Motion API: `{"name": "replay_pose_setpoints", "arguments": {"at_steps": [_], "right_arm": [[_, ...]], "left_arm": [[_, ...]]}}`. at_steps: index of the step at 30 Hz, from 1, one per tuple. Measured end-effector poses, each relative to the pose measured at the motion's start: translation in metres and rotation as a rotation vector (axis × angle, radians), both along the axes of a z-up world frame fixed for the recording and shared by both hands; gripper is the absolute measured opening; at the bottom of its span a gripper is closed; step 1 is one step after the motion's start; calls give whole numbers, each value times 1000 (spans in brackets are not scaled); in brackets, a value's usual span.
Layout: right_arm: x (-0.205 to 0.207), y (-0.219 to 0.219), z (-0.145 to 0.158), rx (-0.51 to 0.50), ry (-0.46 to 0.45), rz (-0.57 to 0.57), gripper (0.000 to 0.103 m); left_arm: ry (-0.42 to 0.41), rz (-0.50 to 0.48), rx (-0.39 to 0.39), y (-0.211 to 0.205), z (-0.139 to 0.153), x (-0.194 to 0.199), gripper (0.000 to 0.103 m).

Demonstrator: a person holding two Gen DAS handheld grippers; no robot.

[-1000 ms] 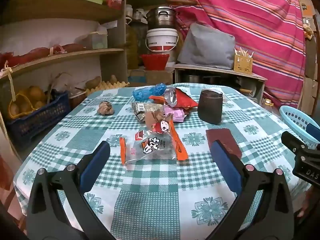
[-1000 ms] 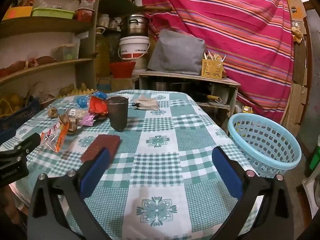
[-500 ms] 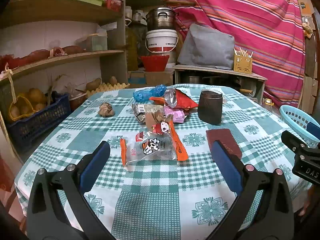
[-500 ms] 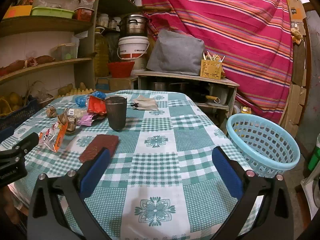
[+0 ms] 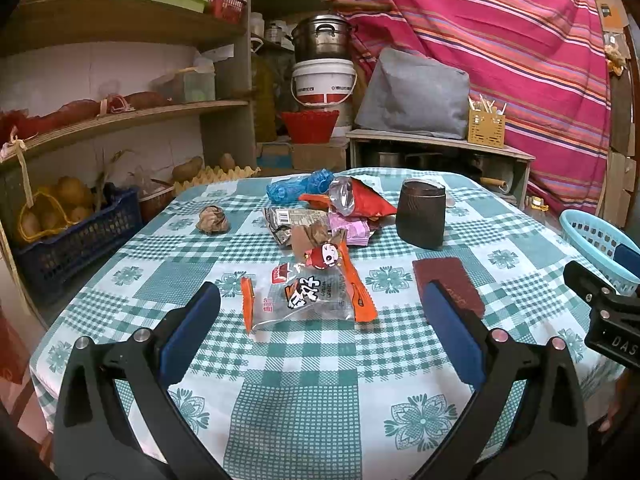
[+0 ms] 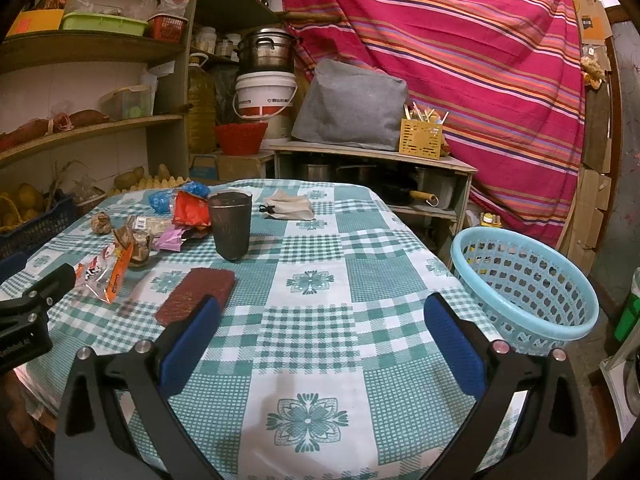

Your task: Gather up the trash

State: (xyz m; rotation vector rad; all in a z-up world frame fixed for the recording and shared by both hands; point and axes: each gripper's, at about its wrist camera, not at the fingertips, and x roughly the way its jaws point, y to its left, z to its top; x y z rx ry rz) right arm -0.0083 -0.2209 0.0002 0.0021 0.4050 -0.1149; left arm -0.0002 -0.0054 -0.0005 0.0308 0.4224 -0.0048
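My left tongs (image 5: 320, 332) gape empty; the clear orange-edged wrapper (image 5: 306, 296) lies at twelve o'clock between their tips. My right tongs (image 6: 322, 336) gape too, the blue basket (image 6: 524, 284) at two o'clock.

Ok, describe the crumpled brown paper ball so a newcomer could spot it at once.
Start at the green-checked tablecloth and find the wrapper pile near its far middle. The paper ball lies alone, left of that pile, towards the shelves. It is the only dull brown, scrunched lump; its neighbours are glossy, colourful packets.

Left claw (image 5: 320, 332) & right claw (image 6: 320, 332) both spread wide, empty.
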Motion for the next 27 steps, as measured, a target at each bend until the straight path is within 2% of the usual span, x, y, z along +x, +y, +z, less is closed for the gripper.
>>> {"name": "replay_pose_setpoints", "arguments": {"at_steps": [27], "right_arm": [[2, -1, -2, -4, 3, -2, 99]], "left_arm": [[1, -1, 2, 0, 0, 0, 98]]}}
